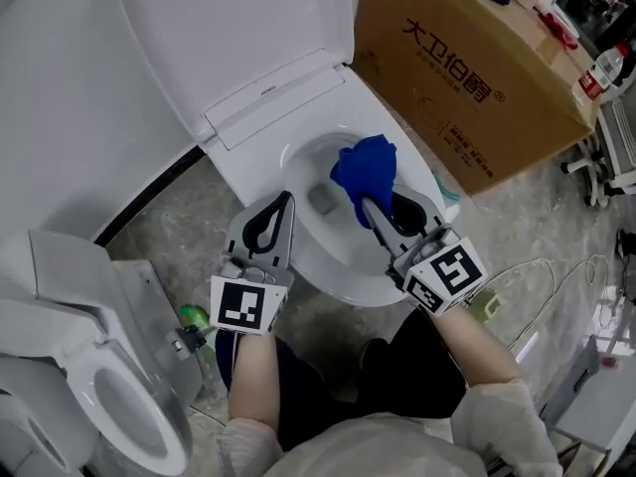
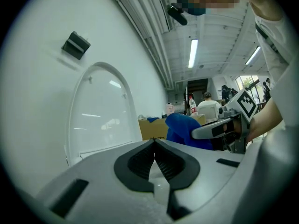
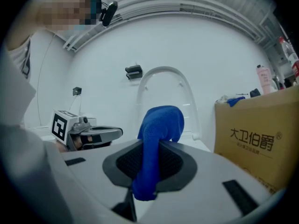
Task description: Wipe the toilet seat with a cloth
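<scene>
Clamping crumpled blue cloth (image 1: pixel 364 167) in right gripper (image 1: pixel 370 209), best pressing it flat along white toilet seat (image 1: pixel 320 268); holding left gripper (image 1: pixel 286 207) closed, empty, aside.

The toilet (image 1: pixel 248 157) gleams glossy, smooth white, the cloth (image 1: pixel 366 172) looks soft nubby fabric, the box (image 1: pixel 467 78) matt brown cardboard.

White wall (image 3: pixel 210 55), grey mottled floor (image 1: pixel 169 237), cardboard box (image 1: pixel 467 78), ceiling strip lights (image 2: pixel 193 52).

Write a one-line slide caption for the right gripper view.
The right tool grips a blue cloth, raised toilet lid behind.
</scene>
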